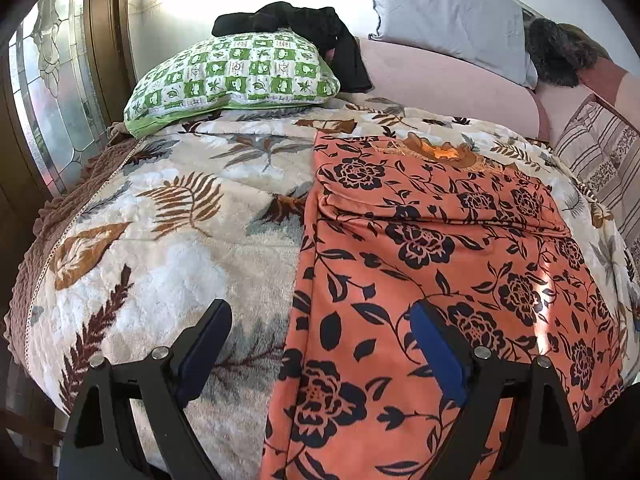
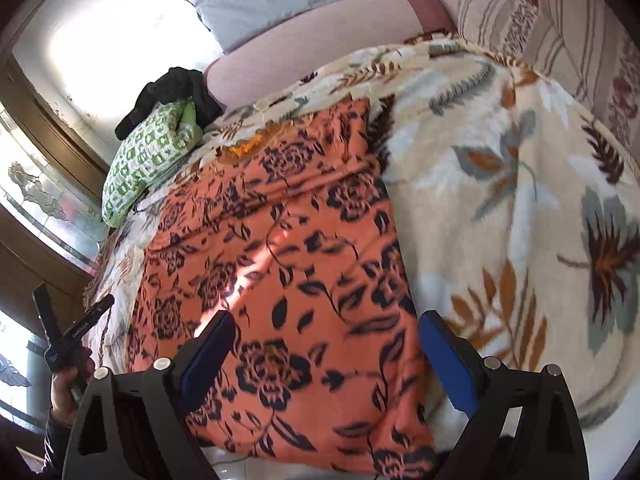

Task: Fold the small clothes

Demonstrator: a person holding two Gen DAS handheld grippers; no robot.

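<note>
One garment matters here, sitting on a much bigger soft base: the leaf-print plush blanket (image 1: 168,216) covers the bed, thick pile, so it will give under any downward push and offers no hard surface to pinch against. On it lies the orange floral garment (image 1: 420,280), spread long, reaching from near the pillows to the near bed edge, where its hem hangs slightly over in the right wrist view. Sides look already folded in, with a cross crease about a third of the way down and an embroidered neckline (image 1: 448,154) at the far end. Judgement: thin, light, limp fabric, no stiffness, probably a bit slick on the pile, so it will drape and sag from any single grab point; best taken at both near hem corners and carried toward the neckline. Green checked pillow (image 1: 236,76) with a black cloth (image 1: 304,24) on top sits at the far left, clear of the work. Left gripper (image 1: 320,344) hovers over the garment's left edge, fingers spread wide, one pad over blanket, one over fabric, holding nothing. Right gripper (image 2: 326,354) hovers over the near end, fingers likewise spread, straddling most of the garment's width, nothing pinched. Risk: pinching blanket pile along with the hem.
</note>
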